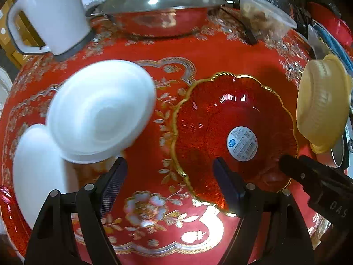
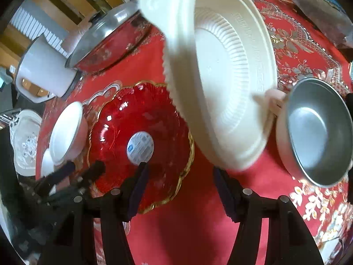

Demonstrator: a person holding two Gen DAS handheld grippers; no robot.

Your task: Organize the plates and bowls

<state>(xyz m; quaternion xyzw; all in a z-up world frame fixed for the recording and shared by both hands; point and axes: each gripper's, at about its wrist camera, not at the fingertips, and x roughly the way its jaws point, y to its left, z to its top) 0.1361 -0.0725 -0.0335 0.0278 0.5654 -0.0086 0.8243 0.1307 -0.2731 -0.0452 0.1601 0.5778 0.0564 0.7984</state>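
Note:
A red glass plate with a gold scalloped rim and a round sticker lies on the red tablecloth. Two white foam bowls sit left of it: one upside down and blurred, the other nearer the edge. My left gripper is open, nothing between its fingers, the upper white bowl just beyond its left fingertip. A cream ribbed plastic bowl stands steeply tilted, blurred, beside a metal bowl. My right gripper is open below its lower rim.
At the back stand a lidded steel wok and a white jug. A clear tub of food and dark clutter fill the far right. A white patterned dish sits off the table's left edge.

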